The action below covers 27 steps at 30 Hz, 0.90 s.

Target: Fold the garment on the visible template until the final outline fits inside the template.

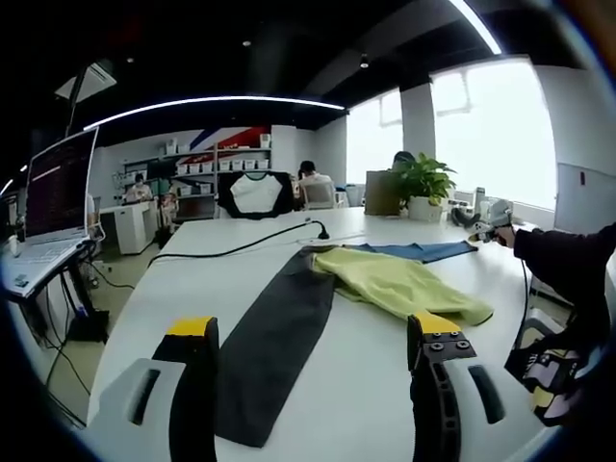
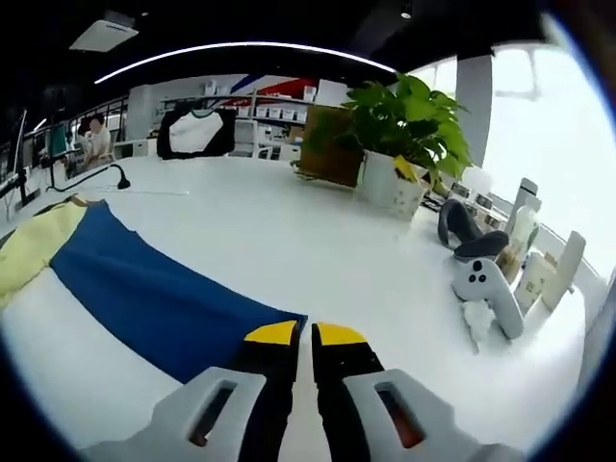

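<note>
Left tool (image 1: 313, 351) is released, jaws wide, hovering over the bench (image 1: 375, 385) near the dark template (image 1: 274, 337). Right tool (image 2: 305, 337) is clenched at the corner of the blue cloth (image 2: 154, 303), though we can't tell if it's pinched. The yellow garment (image 1: 399, 284) lies half off the template. We'd grab its far edge with both tools and drag it flat before folding.

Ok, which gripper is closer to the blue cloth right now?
Right. The right gripper sits at the blue cloth, jaws closed at its near corner. The left gripper hangs open over the dark strip, well short of it.
</note>
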{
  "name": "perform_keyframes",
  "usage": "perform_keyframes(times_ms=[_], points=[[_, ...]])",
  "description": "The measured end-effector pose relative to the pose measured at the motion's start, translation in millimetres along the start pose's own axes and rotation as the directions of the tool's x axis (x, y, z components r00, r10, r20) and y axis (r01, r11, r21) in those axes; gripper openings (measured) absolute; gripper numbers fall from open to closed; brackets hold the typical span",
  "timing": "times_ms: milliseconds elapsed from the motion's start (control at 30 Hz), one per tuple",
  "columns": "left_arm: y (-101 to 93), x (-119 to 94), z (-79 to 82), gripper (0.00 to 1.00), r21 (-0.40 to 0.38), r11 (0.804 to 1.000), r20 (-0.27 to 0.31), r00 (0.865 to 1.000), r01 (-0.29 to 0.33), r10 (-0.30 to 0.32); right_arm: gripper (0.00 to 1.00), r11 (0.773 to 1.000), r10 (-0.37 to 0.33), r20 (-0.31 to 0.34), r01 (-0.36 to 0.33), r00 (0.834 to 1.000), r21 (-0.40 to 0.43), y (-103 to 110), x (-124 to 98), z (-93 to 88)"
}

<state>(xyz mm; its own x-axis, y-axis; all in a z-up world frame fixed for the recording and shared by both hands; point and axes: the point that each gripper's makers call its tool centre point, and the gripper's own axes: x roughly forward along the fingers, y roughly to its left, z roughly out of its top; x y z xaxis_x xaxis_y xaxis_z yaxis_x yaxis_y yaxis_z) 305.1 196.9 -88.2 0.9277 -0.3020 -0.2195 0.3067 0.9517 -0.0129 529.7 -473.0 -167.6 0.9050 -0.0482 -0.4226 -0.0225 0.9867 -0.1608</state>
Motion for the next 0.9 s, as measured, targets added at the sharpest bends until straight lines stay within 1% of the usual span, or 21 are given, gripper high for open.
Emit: perform_keyframes(times_ms=[67,200,300,400,433,467,500,567,667,767,800,833,900], points=[[1.8,1.2,-2.9,0.85,-0.002,1.000,-0.007,1.000,0.003,-0.003,0.03,1.000,0.012,0.029,-0.012,1.000,0.003,1.8,-4.6,5.1],[8.2,1.8,-7.7,0.85,-0.026,1.000,-0.017,1.000,-0.007,0.006,0.04,0.999,0.029,0.062,-0.030,0.998,0.016,5.2,-14.9,8.5],[9.4,1.7,-10.3,0.85,-0.025,1.000,-0.026,1.000,-0.013,0.012,0.04,0.996,0.069,0.106,-0.075,0.992,0.057,12.1,-24.7,12.5],[9.4,2.6,-12.2,0.85,-0.025,1.000,-0.034,0.999,-0.013,0.012,0.04,0.995,0.071,0.105,-0.079,0.992,0.067,11.9,-34.0,13.0],[9.3,3.0,-13.2,0.85,-0.025,1.000,-0.038,0.999,-0.011,0.010,0.04,0.994,0.070,0.131,-0.080,0.989,0.072,11.5,-37.7,16.9],[9.3,3.4,-14.2,0.85,-0.025,1.000,-0.042,0.999,-0.010,0.009,0.03,0.994,0.072,0.171,-0.084,0.983,0.064,13.1,-44.4,23.9],[10.2,4.1,-15.6,0.85,-0.027,1.000,-0.047,0.999,-0.009,0.008,0.03,0.995,0.072,0.167,-0.082,0.983,0.051,13.8,-48.5,24.3],[11.7,5.0,-19.1,0.84,-0.033,0.999,-0.058,0.998,-0.012,0.010,0.03,0.997,0.076,0.187,-0.079,0.979,0.010,16.7,-58.0,30.7],[12.1,5.7,-20.9,0.84,-0.035,0.999,-0.064,0.998,-0.015,0.013,0.03,0.996,0.087,0.210,-0.091,0.974,0.010,21.7,-69.6,37.3],[9.1,6.7,-19.7,0.83,-0.033,0.999,-0.062,0.998,-0.006,0.004,0.02,0.993,0.118,0.231,-0.122,0.966,0.000,33.5,-83.3,44.1],[7.6,7.0,-19.1,0.83,-0.032,0.999,-0.062,0.998,-0.003,0.001,0.02,0.990,0.135,0.236,-0.141,0.962,0.009,40.7,-88.2,45.1],[6.0,7.4,-18.1,0.83,-0.028,1.000,-0.061,0.998,0.000,-0.002,0.03,0.983,0.174,0.241,-0.183,0.955,0.018,53.9,-95.9,47.5],[2.3,9.1,-13.8,0.83,-0.027,1.000,-0.049,0.999,0.011,-0.012,0.03,0.982,0.190,0.257,-0.186,0.948,-0.037,67.2,-106.1,52.8]])
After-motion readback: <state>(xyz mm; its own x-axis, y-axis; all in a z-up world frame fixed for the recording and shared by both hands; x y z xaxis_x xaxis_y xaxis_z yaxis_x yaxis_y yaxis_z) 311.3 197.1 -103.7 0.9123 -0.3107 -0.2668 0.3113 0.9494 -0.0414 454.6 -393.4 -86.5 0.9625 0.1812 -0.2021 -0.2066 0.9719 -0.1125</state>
